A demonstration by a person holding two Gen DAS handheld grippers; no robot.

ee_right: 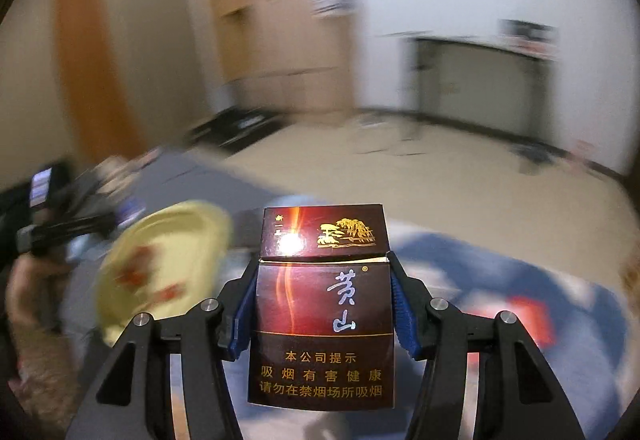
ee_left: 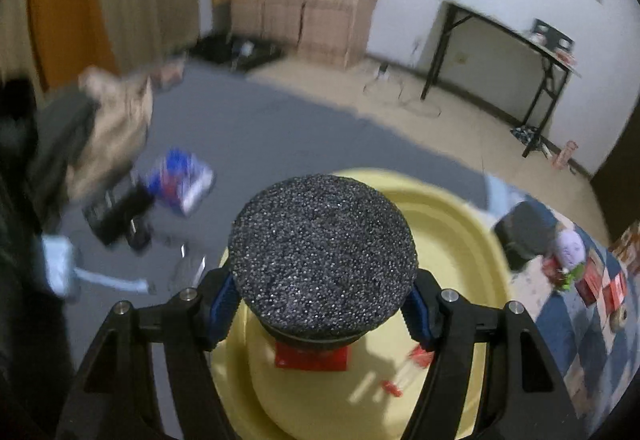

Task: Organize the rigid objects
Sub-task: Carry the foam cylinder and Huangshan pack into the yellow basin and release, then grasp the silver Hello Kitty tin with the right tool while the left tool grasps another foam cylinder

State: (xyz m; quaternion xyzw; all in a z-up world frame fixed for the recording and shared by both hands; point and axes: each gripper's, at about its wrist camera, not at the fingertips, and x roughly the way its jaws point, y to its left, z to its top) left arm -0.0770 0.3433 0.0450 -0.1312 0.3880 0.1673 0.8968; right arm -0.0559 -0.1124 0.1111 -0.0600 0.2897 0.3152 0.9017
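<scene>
Right gripper (ee_right: 322, 304) clamped on a dark red cigarette pack (ee_right: 322, 304), blue pads (ee_right: 402, 314) pressing its two narrow sides. Pack upright, front facing the camera; gold and white lettering, gold tree emblem on the flip lid, lid slightly lifted at the seam. Yellow tray (ee_right: 160, 264) low left, blurred, red items inside. Left gripper (ee_right: 60, 224) at far left edge, dark, blurred, a hand (ee_right: 28, 292) below it; jaw state unreadable here. Blue patterned cloth (ee_right: 500, 280) under the pack, right side. Beyond: beige floor, wooden cabinet (ee_right: 288, 20), dark folding table (ee_right: 480, 80) against white wall. Heavy motion blur throughout.
</scene>
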